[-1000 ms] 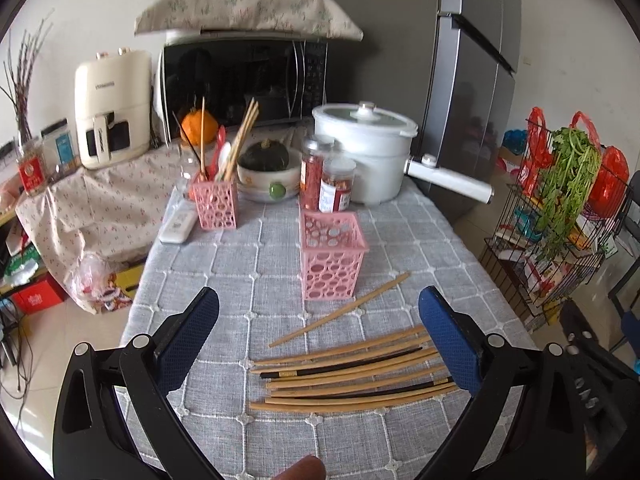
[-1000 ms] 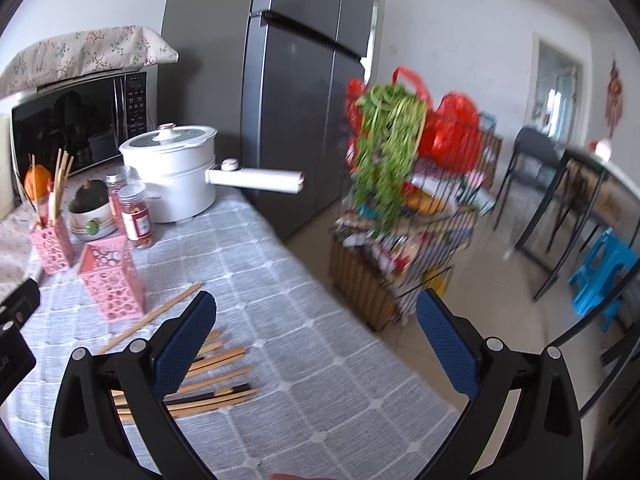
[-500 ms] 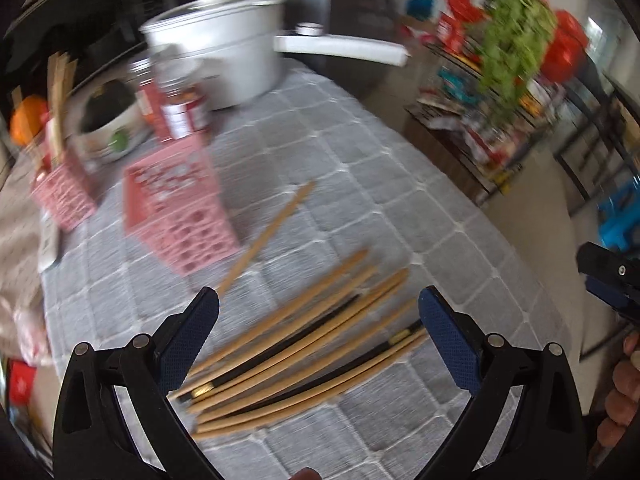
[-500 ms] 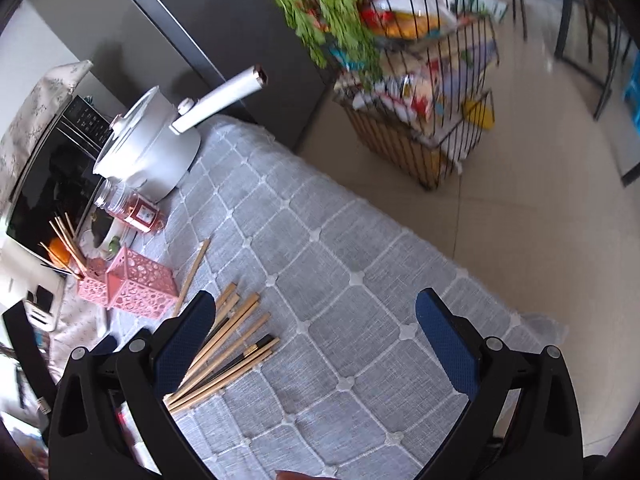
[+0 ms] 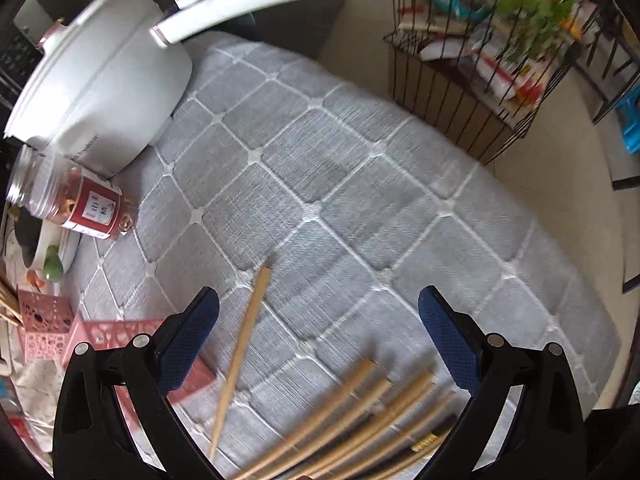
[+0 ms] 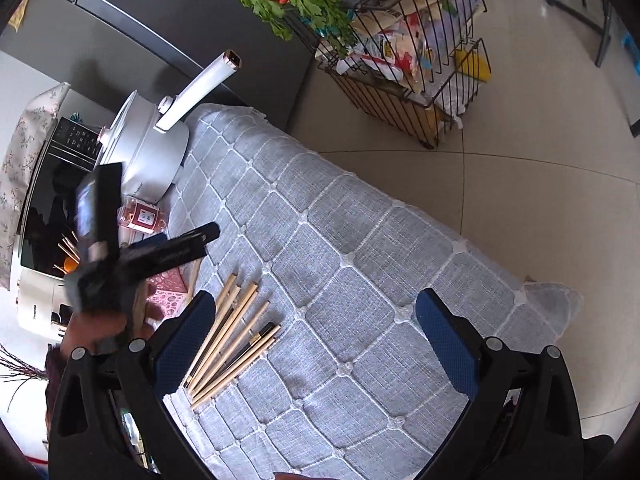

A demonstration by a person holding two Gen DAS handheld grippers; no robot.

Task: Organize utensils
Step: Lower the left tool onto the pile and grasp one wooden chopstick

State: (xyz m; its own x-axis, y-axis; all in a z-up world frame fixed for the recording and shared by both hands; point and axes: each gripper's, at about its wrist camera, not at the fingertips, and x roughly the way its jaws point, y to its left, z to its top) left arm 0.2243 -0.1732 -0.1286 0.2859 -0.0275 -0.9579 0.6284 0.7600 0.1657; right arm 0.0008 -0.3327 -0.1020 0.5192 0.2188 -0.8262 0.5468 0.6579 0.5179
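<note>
Several wooden and dark chopsticks (image 5: 352,420) lie in a loose fan on the grey checked tablecloth (image 5: 320,168), under my left gripper (image 5: 316,320), which is open and empty. One lone chopstick (image 5: 244,348) lies apart, just inside its left finger. A pink perforated holder (image 5: 108,332) sits behind that finger, and a second pink holder (image 5: 44,320) farther left carries chopsticks. My right gripper (image 6: 312,320) is open and empty above the cloth, right of the chopstick fan (image 6: 236,336). The right wrist view also shows the left gripper (image 6: 184,244) in a hand (image 6: 96,328) over the pink holder (image 6: 168,288).
A white pot (image 5: 100,80) with a long handle and a red-labelled jar (image 5: 76,204) stand at the table's far end. A wire rack (image 6: 400,60) with greens and packets stands on the floor past the table edge. A microwave (image 6: 60,168) is at the far left.
Both grippers have tipped downward and moved in over the table. The left one has dropped closer to the chopsticks; the right view now looks down on the cloth and the left gripper.
</note>
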